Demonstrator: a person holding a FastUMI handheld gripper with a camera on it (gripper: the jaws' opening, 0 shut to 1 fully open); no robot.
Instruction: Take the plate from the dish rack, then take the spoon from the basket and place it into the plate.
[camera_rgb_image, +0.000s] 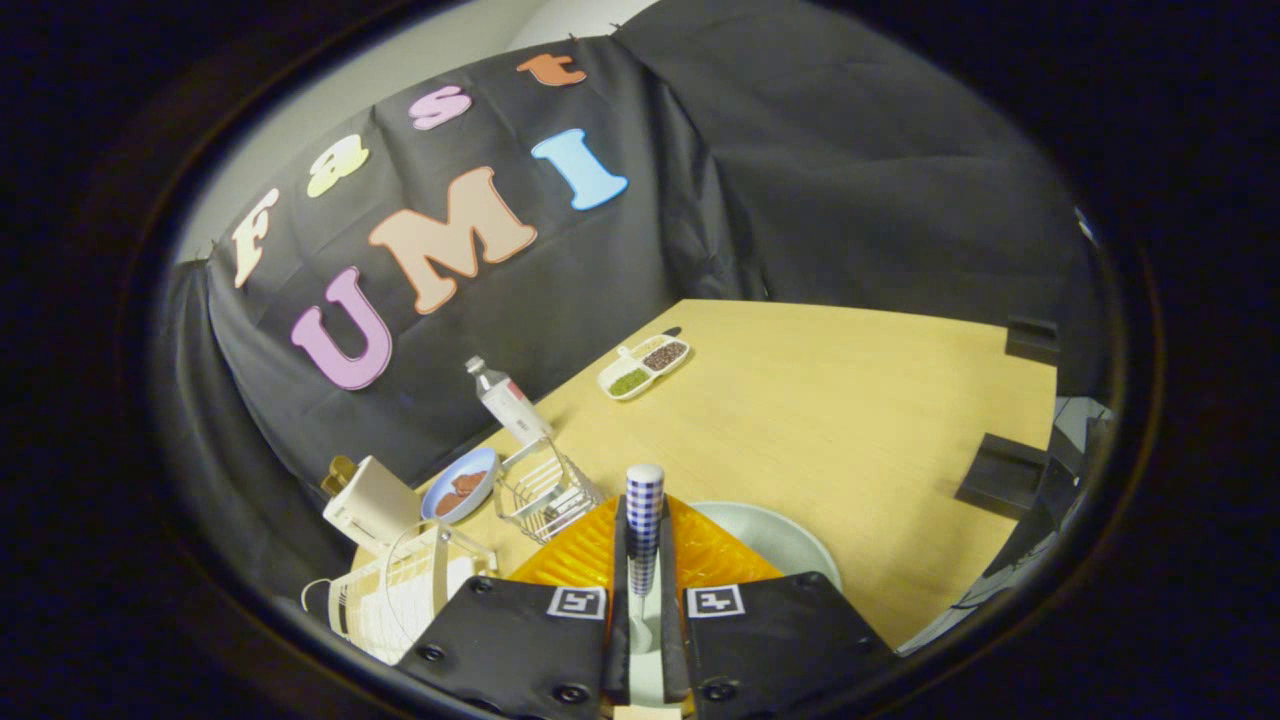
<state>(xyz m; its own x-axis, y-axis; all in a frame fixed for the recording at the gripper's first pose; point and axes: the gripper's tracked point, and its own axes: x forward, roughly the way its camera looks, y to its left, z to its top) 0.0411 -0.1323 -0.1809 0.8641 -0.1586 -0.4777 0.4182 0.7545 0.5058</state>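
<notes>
My gripper (645, 560) is shut on the spoon (644, 520), whose blue-and-white checked handle sticks up between the fingers. The spoon's white stem runs down between the finger bases. Just beyond the fingers, low on the wooden table, lies the pale plate (775, 540), partly hidden by the right finger. The wire basket (545, 490) stands to the left of the fingers and holds a few utensils. The white dish rack (400, 590) sits further left, at the table's near corner.
A blue bowl (462, 485) with brown contents and a plastic bottle (508, 402) lie by the basket. A white toaster-like box (370, 500) stands behind the rack. A divided dish (645, 368) with beans sits far across the table (820, 420). Black blocks (1005, 475) line the right edge.
</notes>
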